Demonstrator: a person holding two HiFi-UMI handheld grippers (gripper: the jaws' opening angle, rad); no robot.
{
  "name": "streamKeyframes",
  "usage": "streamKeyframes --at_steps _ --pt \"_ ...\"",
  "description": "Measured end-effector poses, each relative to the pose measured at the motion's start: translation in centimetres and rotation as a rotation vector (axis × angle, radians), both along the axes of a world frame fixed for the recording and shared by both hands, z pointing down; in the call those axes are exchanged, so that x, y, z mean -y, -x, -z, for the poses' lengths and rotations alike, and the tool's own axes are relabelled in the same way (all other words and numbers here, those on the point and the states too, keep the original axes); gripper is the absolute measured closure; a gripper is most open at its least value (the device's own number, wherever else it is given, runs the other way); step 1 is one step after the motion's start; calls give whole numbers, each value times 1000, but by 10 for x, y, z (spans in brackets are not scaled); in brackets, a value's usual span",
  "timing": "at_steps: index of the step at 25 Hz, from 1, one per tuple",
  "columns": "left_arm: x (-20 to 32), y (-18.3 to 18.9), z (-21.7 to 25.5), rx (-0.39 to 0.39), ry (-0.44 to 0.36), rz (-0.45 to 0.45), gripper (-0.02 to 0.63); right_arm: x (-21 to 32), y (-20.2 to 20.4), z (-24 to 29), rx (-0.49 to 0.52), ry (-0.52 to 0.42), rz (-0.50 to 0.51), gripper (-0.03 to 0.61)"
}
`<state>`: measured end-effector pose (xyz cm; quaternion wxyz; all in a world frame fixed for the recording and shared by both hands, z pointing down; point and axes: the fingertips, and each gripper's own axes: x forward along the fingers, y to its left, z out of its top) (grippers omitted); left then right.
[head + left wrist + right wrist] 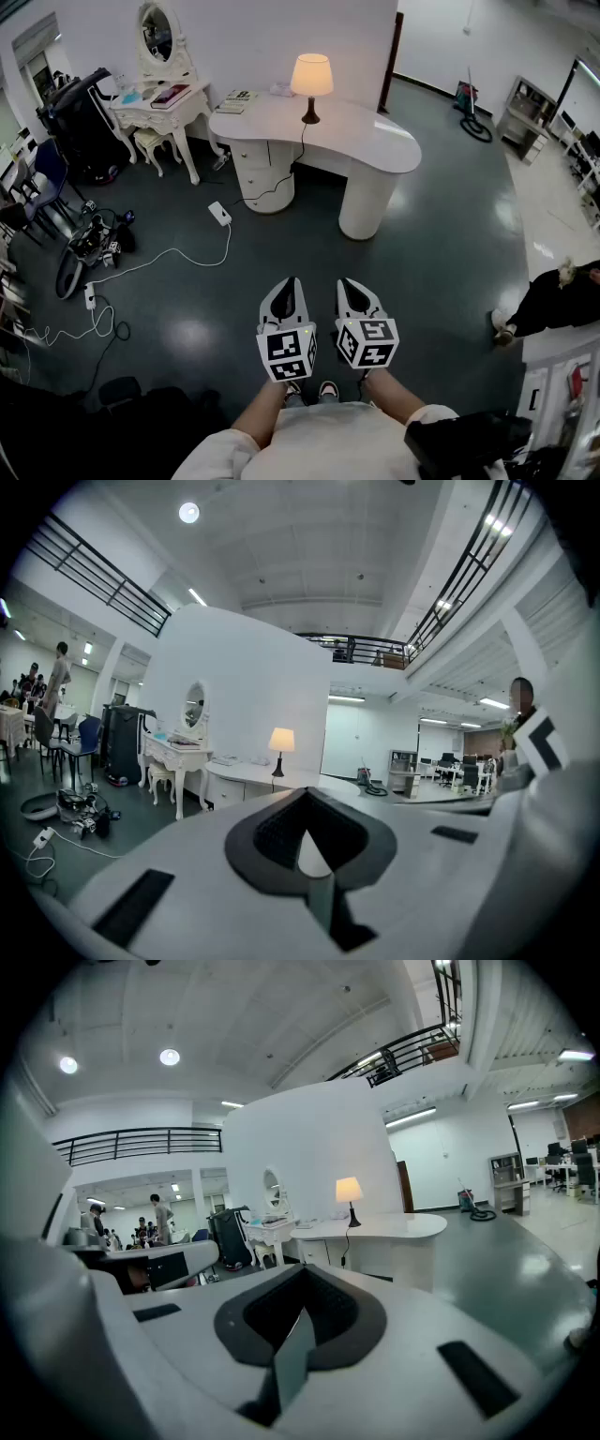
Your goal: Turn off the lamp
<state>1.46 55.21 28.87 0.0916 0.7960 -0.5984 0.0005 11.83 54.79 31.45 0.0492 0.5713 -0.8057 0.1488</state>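
Open floor (412,253) ahead up to white desk (375,150) bearing lamp (311,80), power strip (219,213) and cable (178,253) lying left

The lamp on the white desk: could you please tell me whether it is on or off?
On. The lamp has a shade glowing warm orange in all three views.

This is a large open-plan hall, part office and part staged home set. A railed mezzanine (141,1140) runs under a high ceiling and office desks (464,772) stand beyond. A curved white table (356,141) bears a lit lamp (311,80) beside a mirrored dressing table (159,101). Cables (169,258) trail over the grey floor (450,244).
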Motion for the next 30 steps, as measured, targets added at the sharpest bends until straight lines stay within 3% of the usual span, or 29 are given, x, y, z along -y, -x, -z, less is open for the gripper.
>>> streamKeyframes --at_steps 11,30 --pt "5 10 -6 11 11 -1 615 6 8 -4 -2 9 -5 580" --pt "43 68 -28 9 53 -36 615 46 56 -24 27 45 -84 579"
